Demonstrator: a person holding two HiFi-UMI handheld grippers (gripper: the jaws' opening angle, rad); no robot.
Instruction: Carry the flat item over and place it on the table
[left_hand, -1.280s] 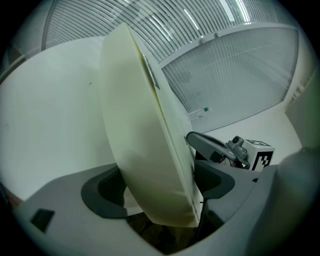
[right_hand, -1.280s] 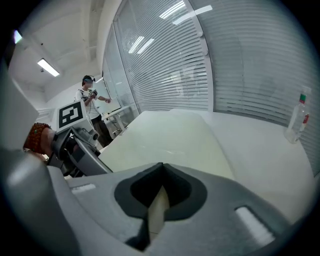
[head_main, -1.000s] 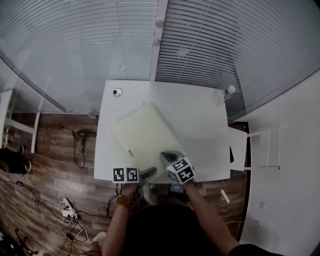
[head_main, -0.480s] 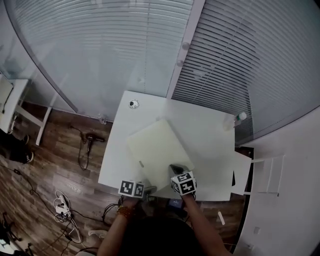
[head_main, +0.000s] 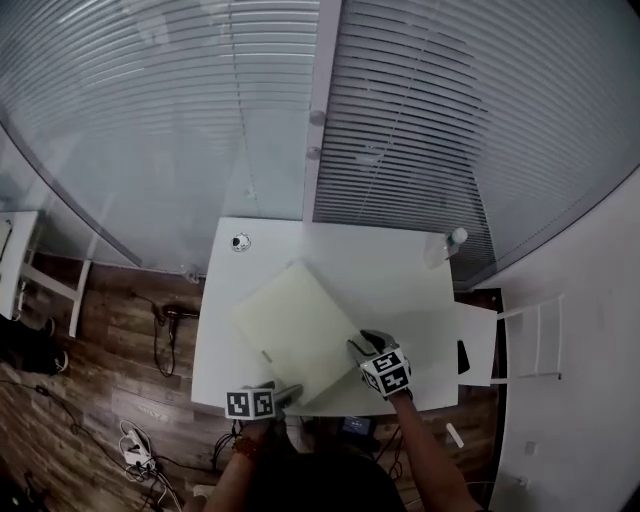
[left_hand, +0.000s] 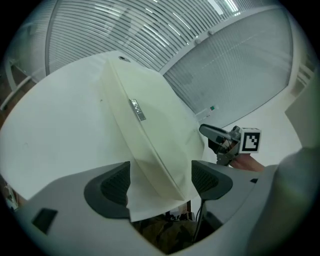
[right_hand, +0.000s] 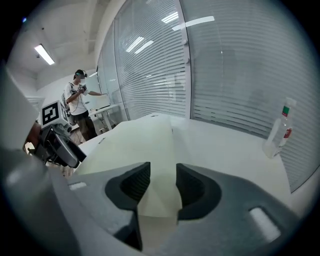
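The flat cream item (head_main: 295, 330) lies turned at an angle on the white table (head_main: 400, 270). My left gripper (head_main: 288, 392) is at its near corner, open. In the left gripper view the item (left_hand: 150, 125) has that corner between the pads of the left gripper (left_hand: 161, 182), which have just been closing a little without pressing on it. My right gripper (head_main: 358, 345) is at the item's right edge. Its jaws have just been opening. In the right gripper view the right gripper (right_hand: 162, 185) stands open around a corner of the item (right_hand: 145, 145), clear of it.
A clear bottle (head_main: 455, 238) stands at the table's far right corner, and a small round object (head_main: 236, 241) at the far left. A white side stand (head_main: 478, 343) adjoins the table's right edge. Cables (head_main: 150, 440) lie on the wooden floor. A person (right_hand: 80, 102) stands far off.
My right gripper has let go of the item's near edge, opened, and moved right along it. The left gripper stays at the near corner. The item rests on the table.
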